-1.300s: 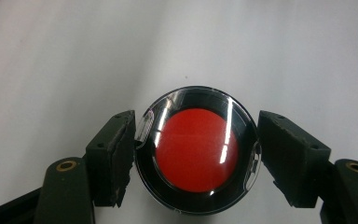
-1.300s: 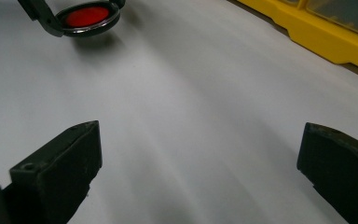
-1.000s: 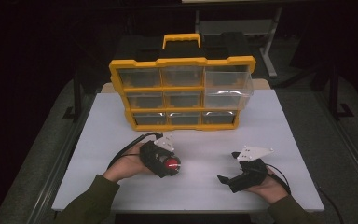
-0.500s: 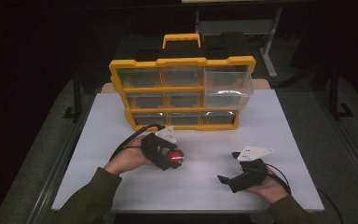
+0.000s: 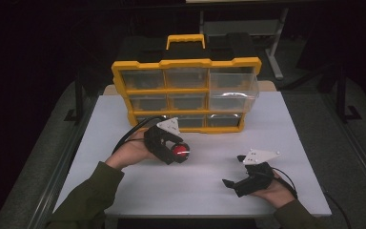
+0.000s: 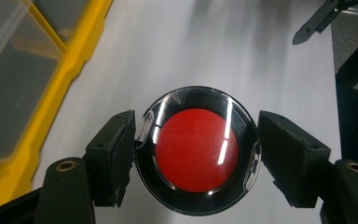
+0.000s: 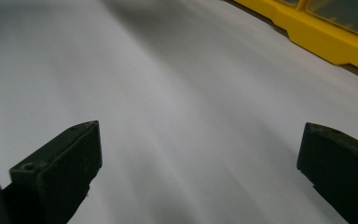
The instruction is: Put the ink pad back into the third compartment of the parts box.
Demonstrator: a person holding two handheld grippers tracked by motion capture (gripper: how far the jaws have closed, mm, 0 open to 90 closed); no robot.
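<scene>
Covering most of the high view, a white desk (image 5: pixel 286 143) is seen under a dark surround. Against its far edge a yellow organizer (image 5: pixel 187 88) is stood upright, with a yellow carry handle on top and three rows of clear drawers facing the person. One clear drawer (image 5: pixel 232 93) at the right end of the middle row is pulled out, past the yellow frame.

Near the middle of the desk, just in front of the organizer's lower left drawers, the left gripper (image 5: pixel 180 151) is held in a hand that comes in from the near left corner. A grey three-cornered plate is carried on top of it and a black cable is looped behind it. Its jaws are closed on a round red-centred case (image 6: pixel 196 150), a clear-rimmed disc with a red face, which is pinched at two opposite sides of its rim by the pads (image 6: pixel 115 154) and is kept clear of the desk surface. In the high view the same case is seen as a red spot at the gripper's tip.

Toward the near right corner, the right gripper (image 5: pixel 234 171) is rested low over the desk, well apart from the case. Its jaws are spread wide with nothing between them but bare white surface.
</scene>
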